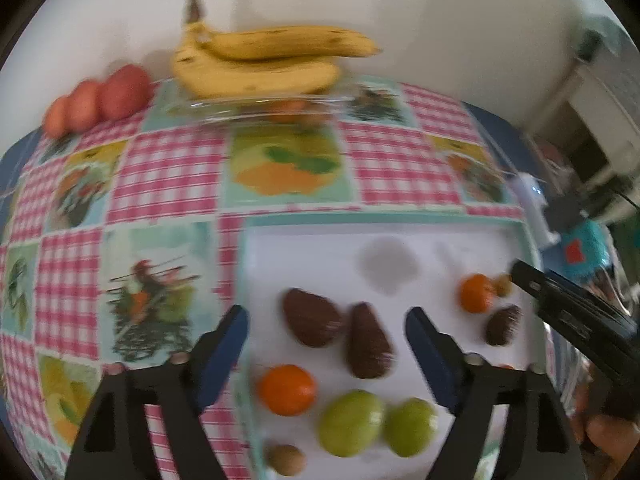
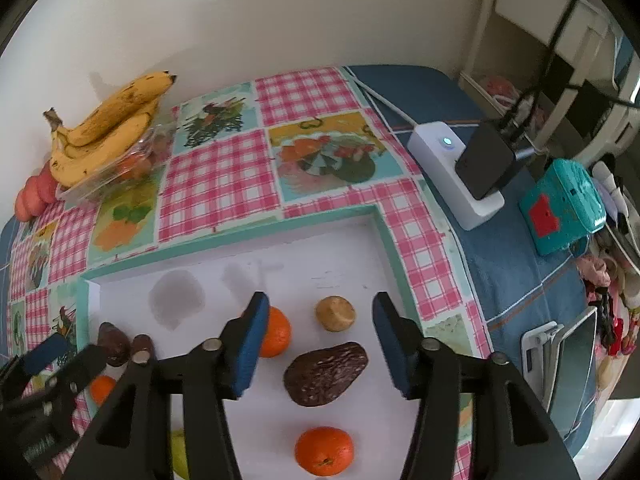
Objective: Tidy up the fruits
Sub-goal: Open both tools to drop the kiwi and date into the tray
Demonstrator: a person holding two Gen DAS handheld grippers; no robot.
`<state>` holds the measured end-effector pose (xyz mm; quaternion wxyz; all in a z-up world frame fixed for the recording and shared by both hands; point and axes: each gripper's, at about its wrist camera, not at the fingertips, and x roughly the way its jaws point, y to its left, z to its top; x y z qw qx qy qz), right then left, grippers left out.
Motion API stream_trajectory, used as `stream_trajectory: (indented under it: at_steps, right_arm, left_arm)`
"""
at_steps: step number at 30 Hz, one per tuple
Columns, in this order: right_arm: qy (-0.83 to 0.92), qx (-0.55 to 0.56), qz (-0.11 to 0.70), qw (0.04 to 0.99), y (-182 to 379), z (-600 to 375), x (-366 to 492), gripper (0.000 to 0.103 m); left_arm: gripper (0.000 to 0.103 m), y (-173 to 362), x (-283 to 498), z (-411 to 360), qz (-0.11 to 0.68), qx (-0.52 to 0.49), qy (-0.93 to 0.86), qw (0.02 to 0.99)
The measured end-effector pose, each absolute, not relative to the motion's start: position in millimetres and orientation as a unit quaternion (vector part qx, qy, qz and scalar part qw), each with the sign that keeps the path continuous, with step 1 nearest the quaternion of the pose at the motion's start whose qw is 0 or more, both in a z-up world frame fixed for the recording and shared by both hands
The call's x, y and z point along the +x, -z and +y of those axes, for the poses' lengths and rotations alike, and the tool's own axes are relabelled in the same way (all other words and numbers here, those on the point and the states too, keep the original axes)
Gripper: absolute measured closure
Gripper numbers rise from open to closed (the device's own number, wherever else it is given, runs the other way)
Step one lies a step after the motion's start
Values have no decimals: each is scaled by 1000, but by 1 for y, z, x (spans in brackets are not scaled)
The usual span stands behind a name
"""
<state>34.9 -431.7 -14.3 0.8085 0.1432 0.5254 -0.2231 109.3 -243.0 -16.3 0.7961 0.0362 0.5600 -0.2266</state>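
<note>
Counter [image 2: 440, 92] under checked fruit-print cloth [image 2: 216, 184], against wall. White tray [image 2: 344, 264] with teal rim lay on cloth, nearest both cameras. Banana bunch [image 1: 260, 60] sat on clear container [image 1: 248, 106] at back by wall, red apples [image 1: 100, 98] just left of it. White power strip [image 2: 456, 172] with black adapter [image 2: 488, 160] at counter's right, teal box [image 2: 560, 204] near it.

Left hand-held gripper [image 1: 326, 332] hung over tray, jaws spread wide, holding nothing; two dark brown avocados [image 1: 312, 322] between its fingers, orange [image 1: 286, 390] and two green fruits [image 1: 350, 422] just below, small brown fruit [image 1: 286, 460] at tray edge. Right hand-held gripper [image 2: 316, 336] likewise parted, empty, above another dark avocado [image 2: 326, 374]; tan round fruit [image 2: 335, 314] just beyond, oranges [image 2: 324, 450] left and below. Left view blurred.
</note>
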Motion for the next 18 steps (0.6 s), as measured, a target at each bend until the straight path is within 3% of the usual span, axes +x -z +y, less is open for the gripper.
stream_trajectory:
  at_steps: [2, 5, 12, 15, 18]
  right_arm:
    - [216, 138, 525, 812, 13, -426, 37, 37]
    - [207, 129, 528, 813, 14, -417, 43, 31]
    - [186, 111, 533, 818, 13, -398, 54, 29]
    - [184, 109, 533, 819, 13, -392, 57, 12]
    - [183, 99, 531, 821, 10, -385, 59, 11]
  left_arm:
    - [5, 20, 117, -234, 562, 32, 202, 801]
    - [0, 28, 125, -219, 563, 36, 166, 809]
    - [0, 38, 132, -200, 562, 48, 126, 816]
    - [0, 40, 133, -196, 561, 53, 118, 817]
    - [0, 40, 133, -191, 557, 63, 113, 820]
